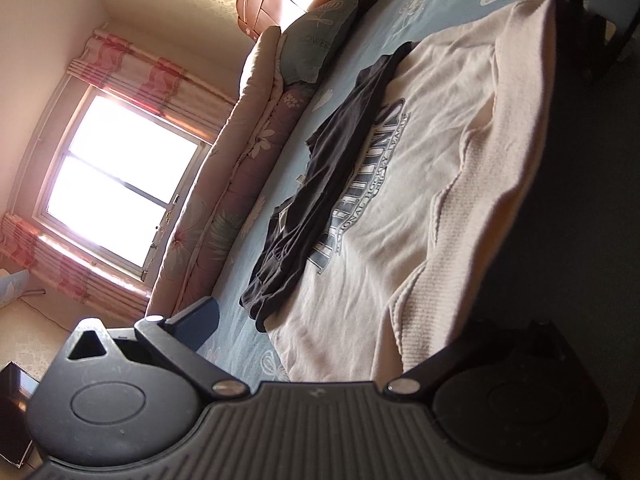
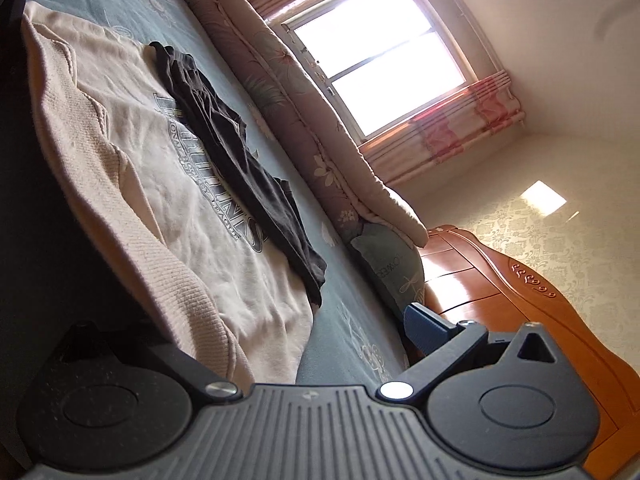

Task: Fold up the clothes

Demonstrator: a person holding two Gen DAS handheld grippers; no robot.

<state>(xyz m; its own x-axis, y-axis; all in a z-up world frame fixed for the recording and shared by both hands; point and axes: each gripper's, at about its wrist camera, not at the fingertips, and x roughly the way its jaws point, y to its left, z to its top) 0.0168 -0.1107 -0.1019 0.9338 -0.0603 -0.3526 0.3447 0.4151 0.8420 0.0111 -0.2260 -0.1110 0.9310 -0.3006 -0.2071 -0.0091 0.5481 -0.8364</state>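
In the left wrist view the left gripper (image 1: 344,320) has its fingers spread wide, one blue pad (image 1: 199,322) at lower left, the other arm dark at lower right, with nothing between them. The right gripper (image 2: 280,332) is likewise spread, its blue pad (image 2: 426,330) at lower right, holding nothing. Beyond both lies a cream sweatshirt (image 1: 420,184) with grey lettering, spread flat across the blue bedsheet (image 1: 384,16) through the frame's middle. A dark garment (image 1: 320,184) lies crumpled along its far edge, overlapping the print. A rolled floral quilt (image 1: 236,184) and pillow (image 1: 320,44) sit beyond, under a bright window (image 1: 116,184).
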